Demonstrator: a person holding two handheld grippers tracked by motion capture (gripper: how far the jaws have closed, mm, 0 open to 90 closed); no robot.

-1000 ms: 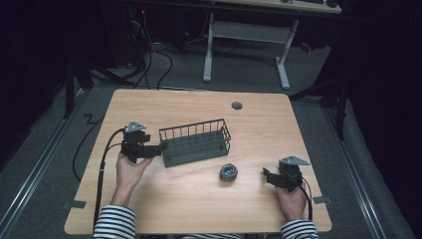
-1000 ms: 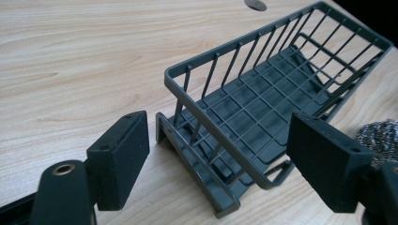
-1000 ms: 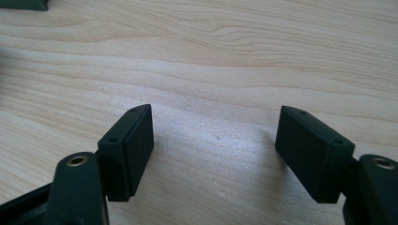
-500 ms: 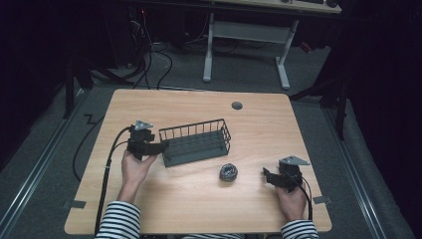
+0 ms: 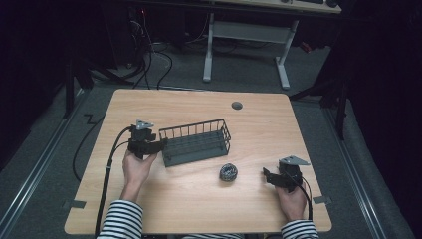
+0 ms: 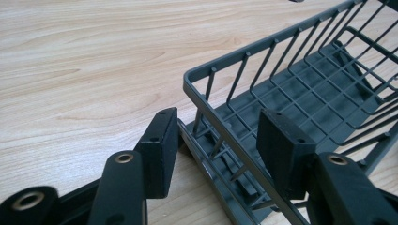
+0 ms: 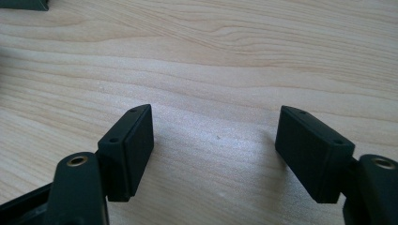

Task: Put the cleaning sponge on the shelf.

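Note:
A dark grey wire basket (image 5: 194, 128) stands empty at the middle of the wooden table (image 5: 199, 209). My left gripper (image 5: 160, 145) is at its left end, open. In the left gripper view the basket's end wall (image 6: 220, 105) passes between the two jaws of the left gripper (image 6: 220, 126), one jaw outside and one inside the basket; the pads do not press it. A small dark round coiled object (image 5: 228, 172) lies in front of the basket. To its right, my right gripper (image 5: 265, 175) rests low on the table, and in its own view the right gripper (image 7: 213, 126) stands open over bare wood.
A round grey grommet (image 5: 237, 105) sits near the table's far edge. A black cable (image 5: 110, 159) trails from the left gripper off the table's left side. Beyond the table are a white desk frame (image 5: 246, 35) and floor cables.
The left hand has carried its gripper right and a little farther away, up to the basket's left end; its jaws now straddle the end wall. The right gripper has stayed still.

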